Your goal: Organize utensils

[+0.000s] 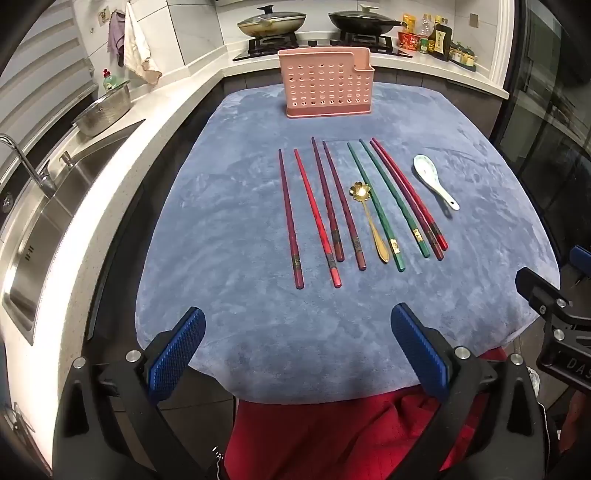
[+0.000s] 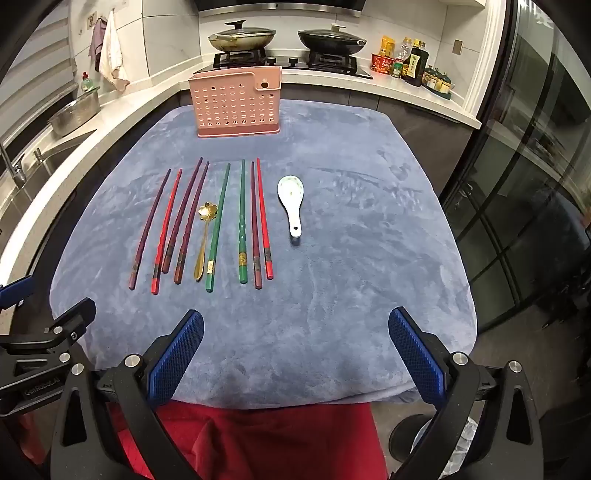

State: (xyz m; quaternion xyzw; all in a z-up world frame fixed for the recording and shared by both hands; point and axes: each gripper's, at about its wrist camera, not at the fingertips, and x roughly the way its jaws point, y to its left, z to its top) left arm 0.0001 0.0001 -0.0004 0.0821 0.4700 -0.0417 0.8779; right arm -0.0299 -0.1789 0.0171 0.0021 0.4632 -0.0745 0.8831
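Note:
Several chopsticks lie side by side on the blue cloth: dark red and purple ones (image 1: 317, 206) (image 2: 162, 229), two green ones (image 1: 384, 203) (image 2: 242, 221) and a red pair (image 1: 410, 195) (image 2: 260, 221). A gold flower-shaped spoon (image 1: 367, 218) (image 2: 205, 236) rests among them. A white ceramic spoon (image 1: 434, 179) (image 2: 291, 199) lies to their right. A pink perforated utensil holder (image 1: 325, 85) (image 2: 236, 107) stands upright at the far edge. My left gripper (image 1: 297, 325) and right gripper (image 2: 295, 328) hover open over the cloth's near edge, with nothing between their fingers.
The blue cloth (image 1: 221, 314) (image 2: 369, 295) covers a table in a kitchen. A sink (image 1: 48, 221) and a steel bowl (image 1: 105, 109) sit on the counter to the left. Two pans (image 1: 271, 22) (image 2: 330, 38) stand on the stove behind, bottles (image 2: 413, 62) to the right. Red fabric (image 2: 266, 443) hangs below.

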